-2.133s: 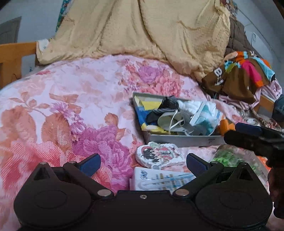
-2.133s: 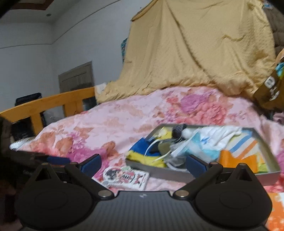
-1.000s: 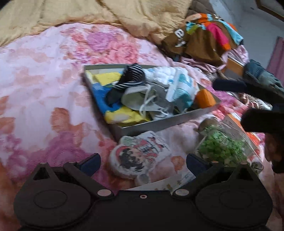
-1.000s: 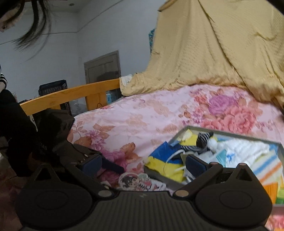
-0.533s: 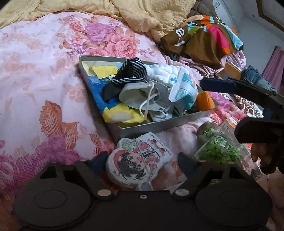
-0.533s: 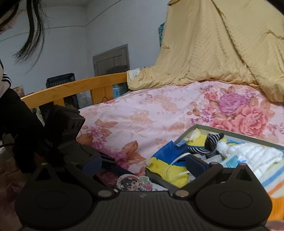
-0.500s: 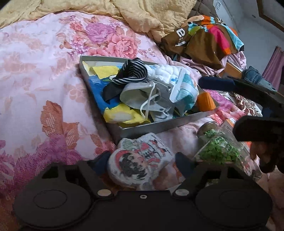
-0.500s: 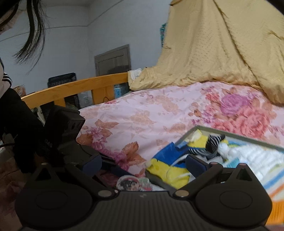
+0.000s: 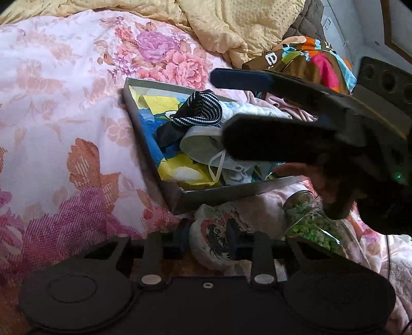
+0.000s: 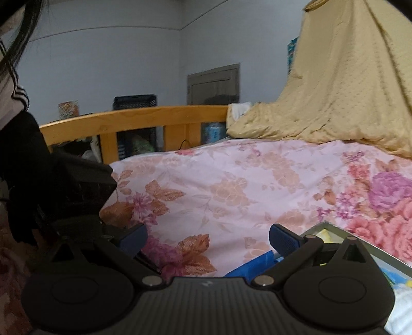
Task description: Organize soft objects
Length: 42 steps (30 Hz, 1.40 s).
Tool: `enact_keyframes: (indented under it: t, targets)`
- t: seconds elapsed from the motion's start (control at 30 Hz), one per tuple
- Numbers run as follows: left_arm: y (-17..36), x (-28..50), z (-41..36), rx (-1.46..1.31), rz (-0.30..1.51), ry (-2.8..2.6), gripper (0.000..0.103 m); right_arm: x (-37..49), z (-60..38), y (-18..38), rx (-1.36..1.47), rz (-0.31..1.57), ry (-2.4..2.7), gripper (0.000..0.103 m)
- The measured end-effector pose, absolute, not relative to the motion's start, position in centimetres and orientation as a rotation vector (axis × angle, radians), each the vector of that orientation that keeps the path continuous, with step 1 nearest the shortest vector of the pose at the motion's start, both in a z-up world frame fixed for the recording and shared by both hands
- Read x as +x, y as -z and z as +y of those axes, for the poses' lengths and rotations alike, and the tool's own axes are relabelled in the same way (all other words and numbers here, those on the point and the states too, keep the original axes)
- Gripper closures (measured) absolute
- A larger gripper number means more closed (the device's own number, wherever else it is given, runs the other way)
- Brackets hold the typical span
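A small soft pouch (image 9: 213, 239) printed with a cartoon figure lies on the flowered bedspread, just in front of a grey tray (image 9: 152, 149). My left gripper (image 9: 206, 237) has the pouch between its fingers; the jaws are closing and the pads press into its sides. The tray holds a striped sock (image 9: 203, 110), a face mask (image 9: 200, 144) and a yellow and blue cloth (image 9: 175, 175). My right gripper (image 9: 219, 105) hangs open over the tray, holding nothing. In the right wrist view the right gripper (image 10: 207, 237) stands open above the bedspread, with the tray's corner (image 10: 334, 229) at its right.
A glass jar of green bits (image 9: 309, 224) lies right of the pouch. A bright multicoloured garment (image 9: 309, 59) and a yellow blanket (image 9: 231, 20) are heaped behind the tray. A wooden bed rail (image 10: 134, 118) borders the far side, and a person stands at the left.
The left jaws have drawn in from wide open onto the pouch. The right gripper has swung left across the tray, and its view now shows more bedspread and less of the tray.
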<state>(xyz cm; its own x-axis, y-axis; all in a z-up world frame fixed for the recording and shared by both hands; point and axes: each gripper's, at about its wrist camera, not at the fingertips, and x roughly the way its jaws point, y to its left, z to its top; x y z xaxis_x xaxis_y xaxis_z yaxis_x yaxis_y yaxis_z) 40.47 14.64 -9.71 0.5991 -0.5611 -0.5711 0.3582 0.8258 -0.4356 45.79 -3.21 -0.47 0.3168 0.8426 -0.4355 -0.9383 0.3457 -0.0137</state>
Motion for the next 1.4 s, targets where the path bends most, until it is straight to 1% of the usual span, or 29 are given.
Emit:
enact_keyframes:
  t: [0.1,0.23,0.53,0.8,0.97,1.1,1.23,1.4]
  targets:
    - [9.7,40.2,14.7,-0.291,0.754,0.542,0.073,47.0,-3.3,0.6,-0.244,0.407,-1.218,0.0]
    - [9.6,40.2,14.8,-0.301,0.752,0.538,0.075,47.5,-3.2,0.5,-0.26,0.409,-1.234,0.0]
    - [9.3,39.5,15.3,-0.305,0.742,0.526,0.078,50.8,-2.7,1.7,-0.152,0.547,-1.36,0.0]
    - [9.1,38.8,15.8,-0.304,0.747,0.503,0.079,52.4,-1.8,3.6,-0.068,0.63,-1.426,0.0]
    - [9.2,38.3,15.9,-0.29,0.751,0.485,0.08,52.8,-0.1,4.5,-0.094,0.672,-1.468,0.0]
    - [9.1,38.0,16.1,-0.285,0.748,0.481,0.08,53.7,-0.6,3.8,-0.089,0.655,-1.451,0.0]
    - [9.2,38.1,16.0,-0.286,0.751,0.48,0.08,55.2,-1.4,3.6,-0.079,0.687,-1.434,0.0]
    - [9.2,38.1,16.1,-0.286,0.751,0.479,0.08,55.8,-1.4,2.5,-0.102,0.642,-1.429,0.0]
